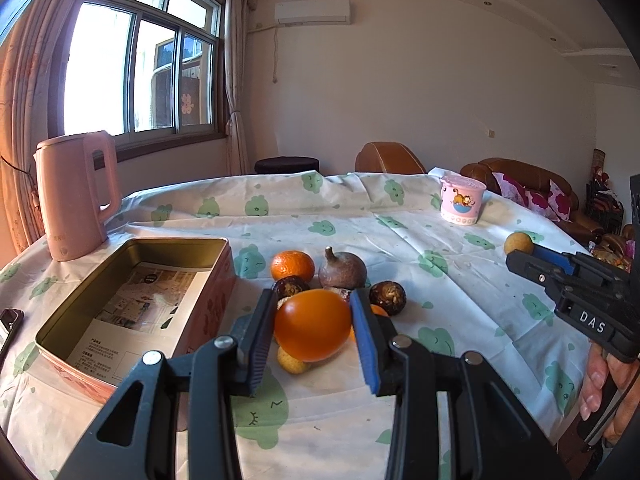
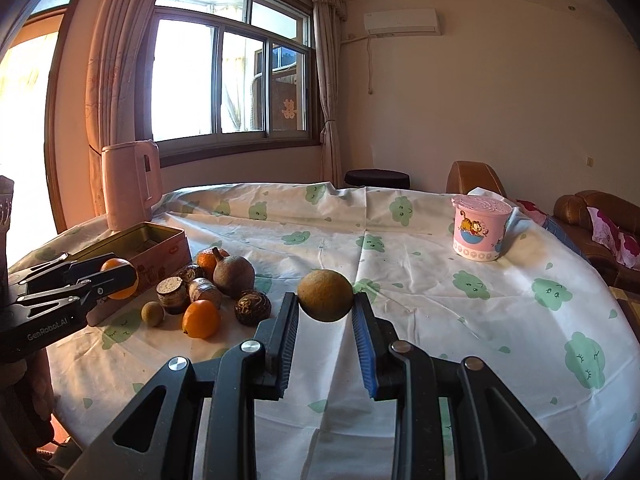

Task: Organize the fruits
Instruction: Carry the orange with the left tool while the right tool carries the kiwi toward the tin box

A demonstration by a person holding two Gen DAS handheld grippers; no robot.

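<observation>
Fruit is gripped in both tongs: left tongs (image 1: 314,330) clamp an orange kumquat (image 1: 313,325) just right of the open tin (image 1: 132,300), so ease it over the rim before releasing, while right tongs (image 2: 326,314) pinch a brown longan (image 2: 325,295) farther right.

1. The rectangular metal tin (image 1: 132,304) has a dull golden inside and a printed paper sheet (image 1: 136,312) on its bottom.
2. The white cloth with green cloud prints (image 1: 400,248) lies creased and matt over the surface.
3. The smooth, glossy orange fruit (image 1: 313,325) shines.
4. The round brownish fruit (image 2: 325,295) looks matt and finely rough.
5. The pink plastic kettle (image 1: 76,196) is smooth and satiny.
</observation>
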